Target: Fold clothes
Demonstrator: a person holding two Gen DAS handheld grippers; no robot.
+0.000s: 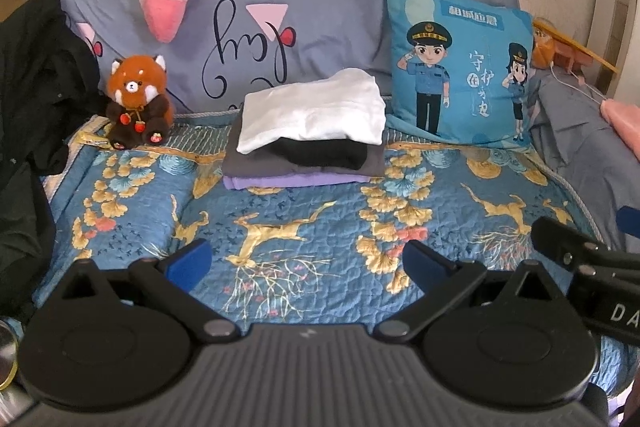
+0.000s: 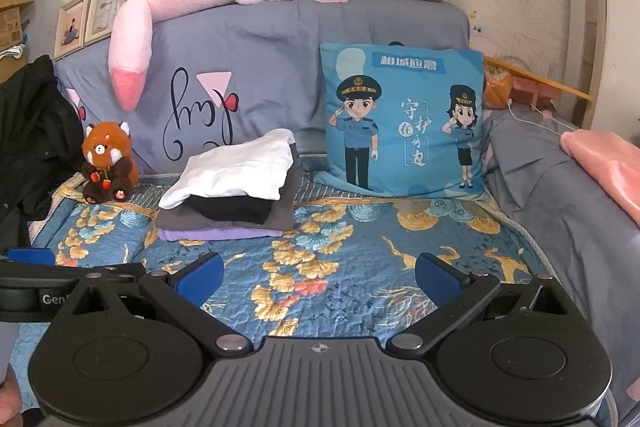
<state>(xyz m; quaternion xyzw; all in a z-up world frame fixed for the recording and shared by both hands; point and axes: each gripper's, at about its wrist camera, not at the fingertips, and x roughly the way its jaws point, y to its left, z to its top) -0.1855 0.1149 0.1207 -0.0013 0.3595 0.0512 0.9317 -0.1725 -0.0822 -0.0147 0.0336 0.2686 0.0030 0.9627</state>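
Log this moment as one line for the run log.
left gripper: open, empty, over quilt | right gripper: open, empty | folded stack: white on black, grey, purple | dark clothes: unfolded, left

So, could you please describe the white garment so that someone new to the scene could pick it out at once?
Start from the blue quilt with gold leaves and deer that covers the sofa seat. Toward its back edge, between the red panda plush and the blue cartoon cushion, sits a stack of folded clothes. The white garment is the top layer, the only white piece, above black, grey and purple ones.
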